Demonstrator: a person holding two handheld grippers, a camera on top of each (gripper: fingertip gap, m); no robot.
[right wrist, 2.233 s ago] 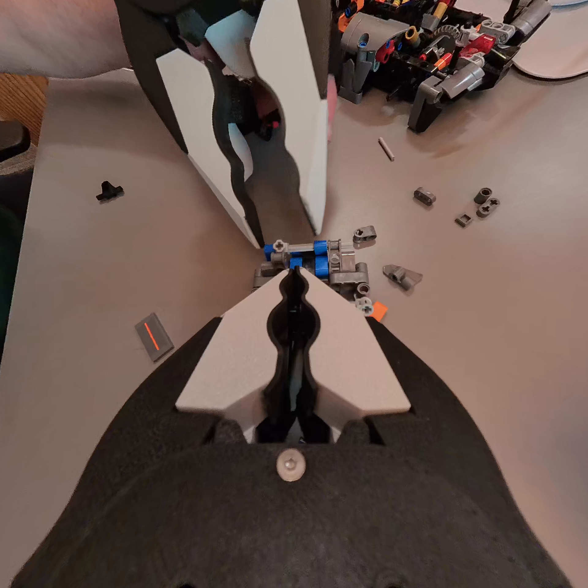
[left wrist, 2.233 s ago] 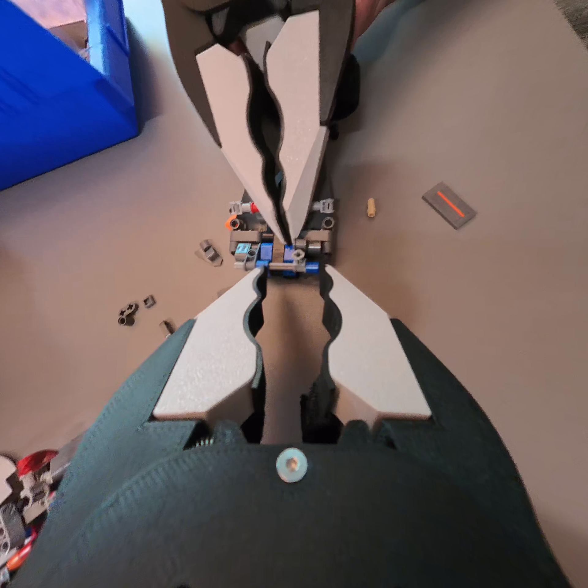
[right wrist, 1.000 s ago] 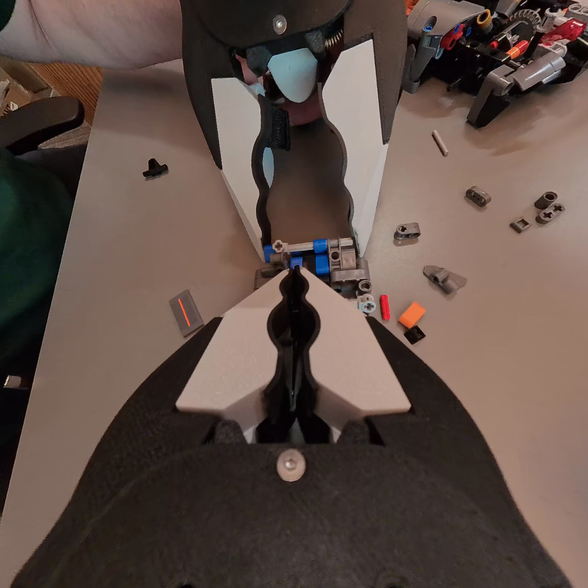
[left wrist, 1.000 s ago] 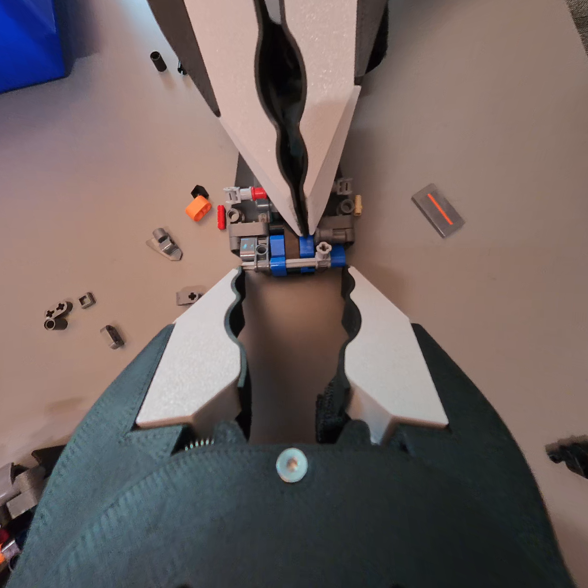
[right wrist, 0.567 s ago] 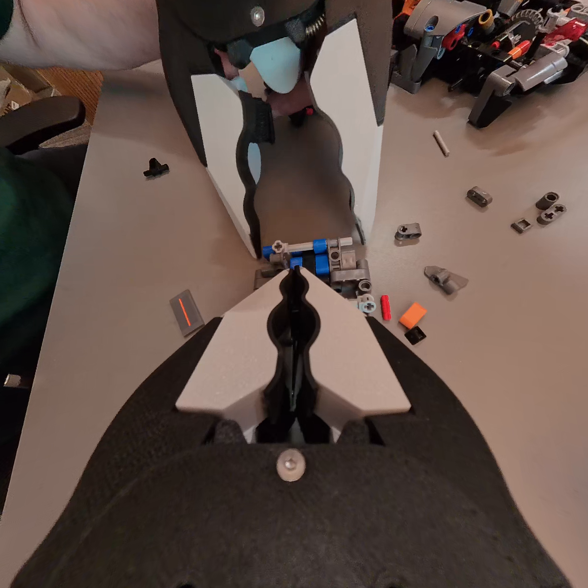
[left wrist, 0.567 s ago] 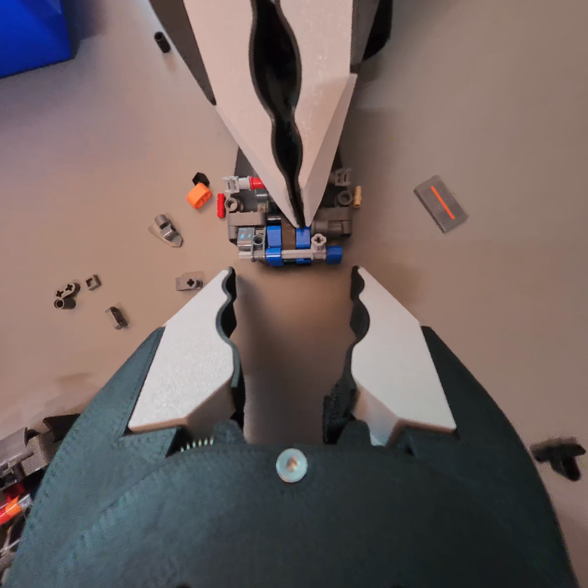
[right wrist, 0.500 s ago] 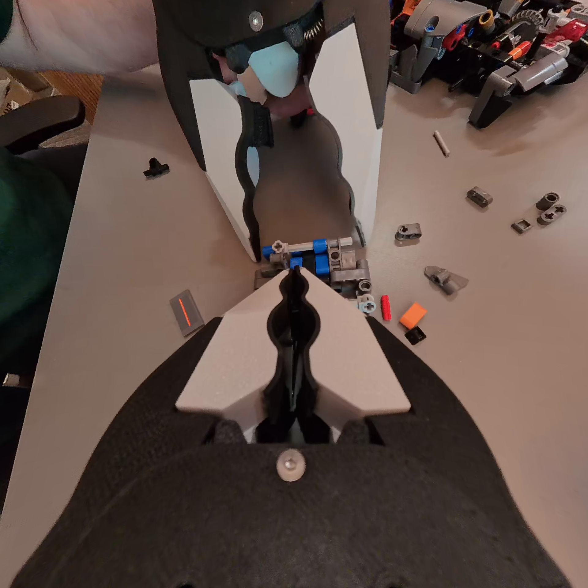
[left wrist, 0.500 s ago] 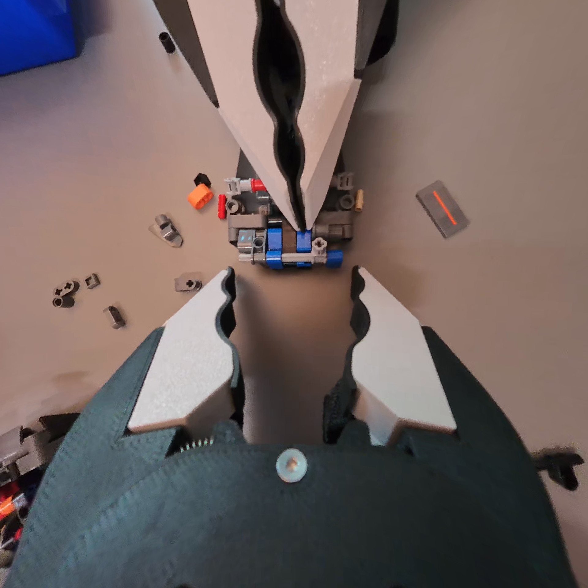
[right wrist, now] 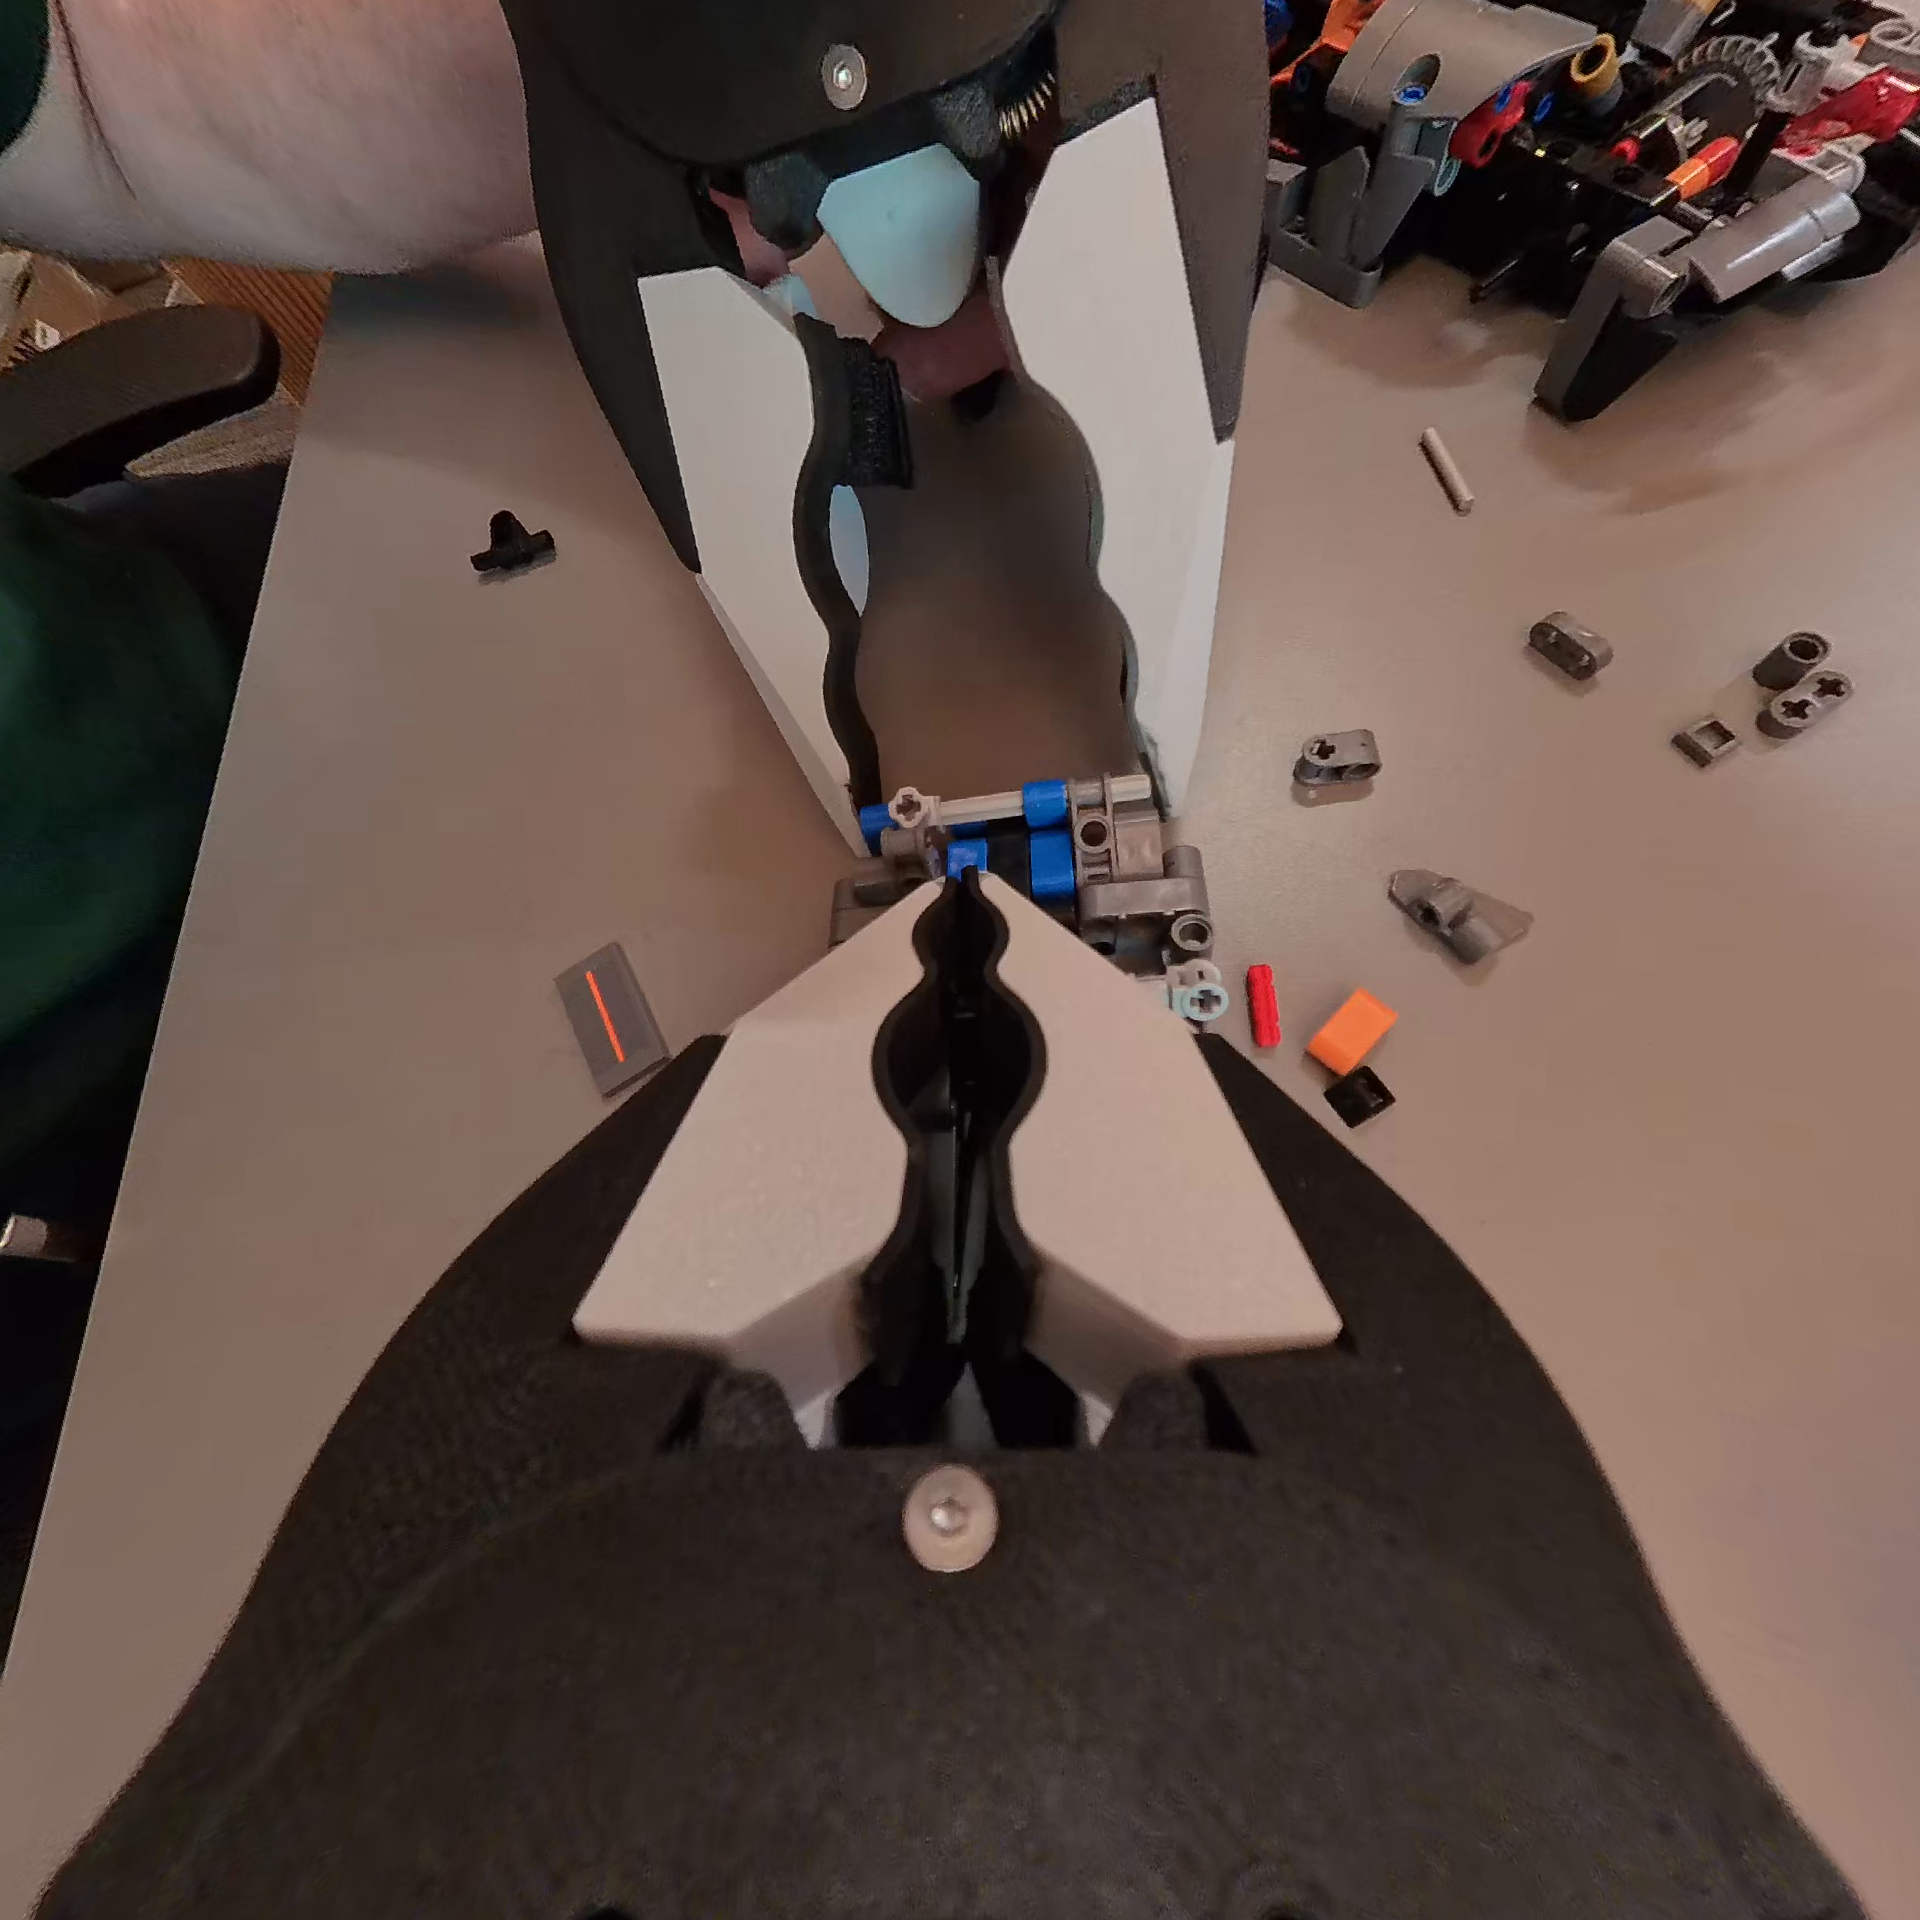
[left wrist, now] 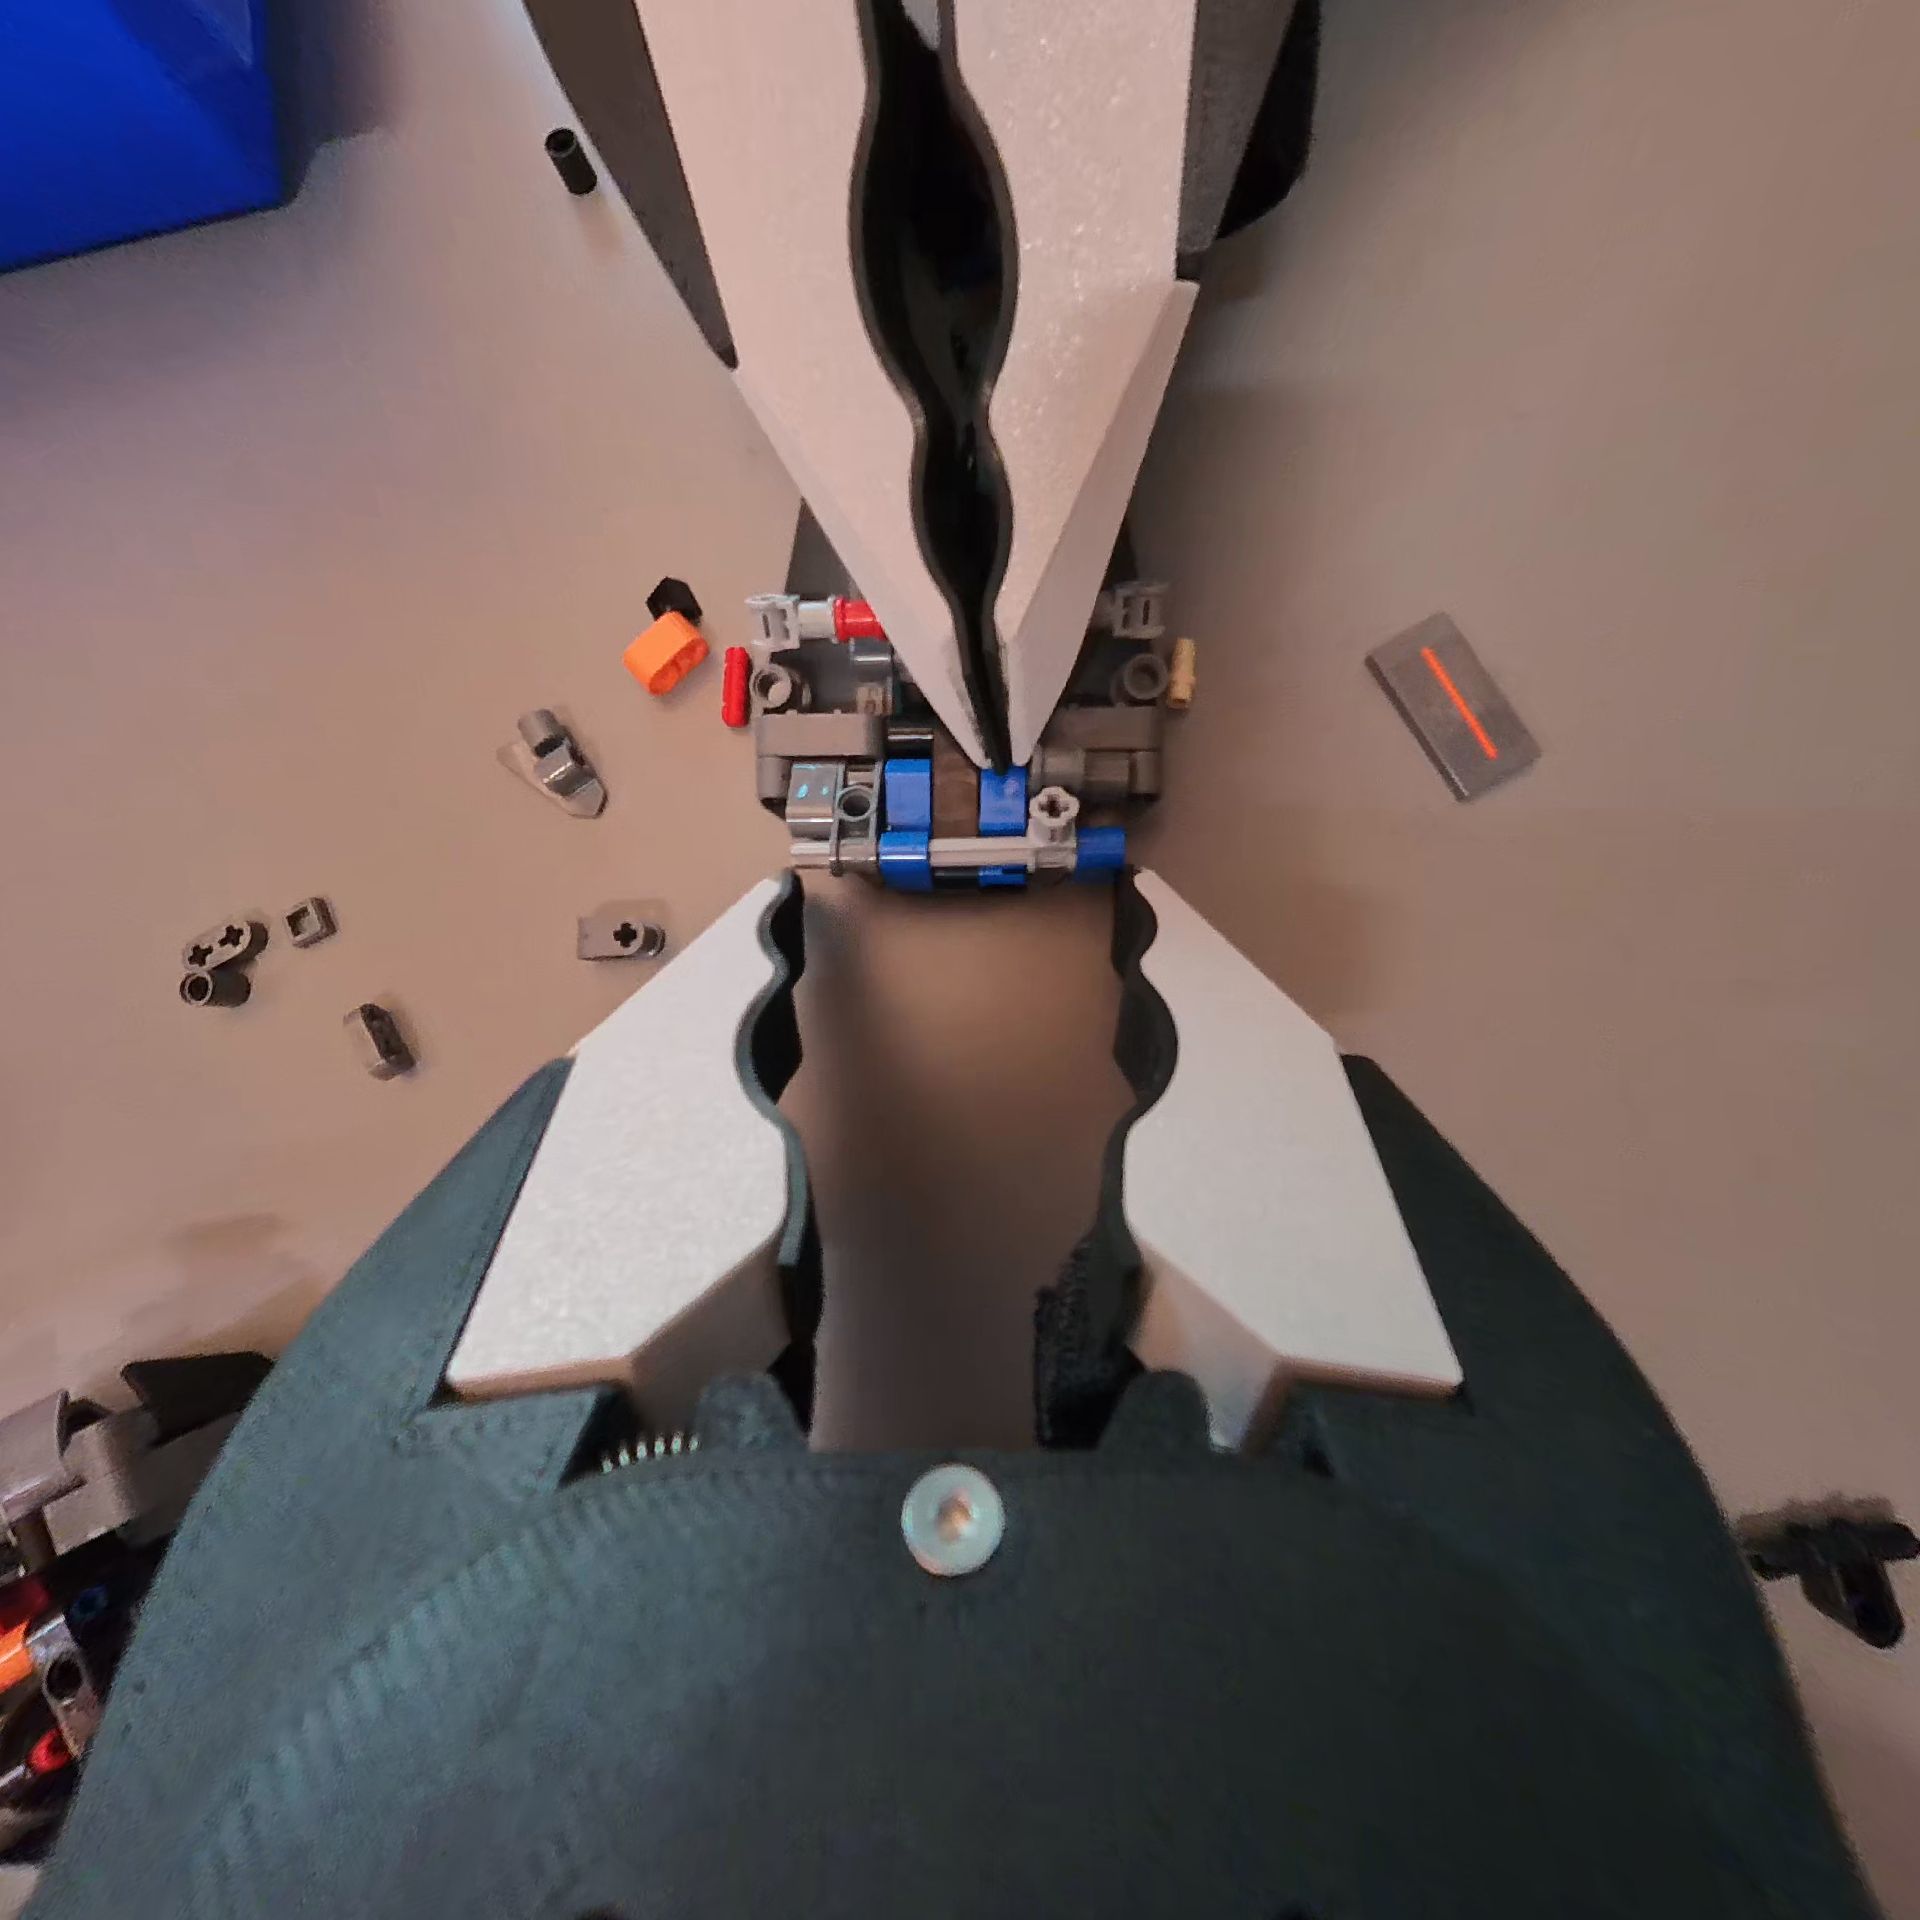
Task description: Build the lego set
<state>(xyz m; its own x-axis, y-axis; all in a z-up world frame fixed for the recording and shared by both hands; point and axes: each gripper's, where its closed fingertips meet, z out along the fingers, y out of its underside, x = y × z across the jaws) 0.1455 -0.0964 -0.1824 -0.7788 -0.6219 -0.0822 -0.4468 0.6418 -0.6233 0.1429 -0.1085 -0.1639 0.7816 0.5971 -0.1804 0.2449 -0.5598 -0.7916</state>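
A small grey and blue lego assembly [left wrist: 821,743] [right wrist: 1143,888] lies on the tan table, with a grey axle [left wrist: 966,854] along its near side. My left gripper [left wrist: 958,894] is open and low on the table. Its fingertips [left wrist: 764,914] stand just short of the two ends of the axle. It also shows in the right wrist view [right wrist: 1013,805]. My right gripper [right wrist: 961,883] comes from the opposite side and is shut, its tips pinching at a blue part [left wrist: 1003,800] on top of the assembly. It also shows in the left wrist view [left wrist: 987,753].
Loose parts lie beside the assembly: an orange piece [left wrist: 665,649], a red pin [right wrist: 1262,1003], grey connectors [left wrist: 218,961] and a grey tile with a red line [left wrist: 1449,717]. A large built model [right wrist: 1662,135] and a blue bin [left wrist: 104,125] stand farther off. The table edge [right wrist: 239,727] is close. Both grippers' tips are close together, under 4 cm apart. The red pin [right wrist: 1262,1003] sits 4 centimeters or so from the ends of my left fingers. Seen from the left wrist view [left wrist: 734,690] as well.
Since 2.2 s ago the left jaws have opened wider and the assembly has shifted away from the orange piece. In the last half second the left fingertips narrowed slightly. The right gripper stays shut.
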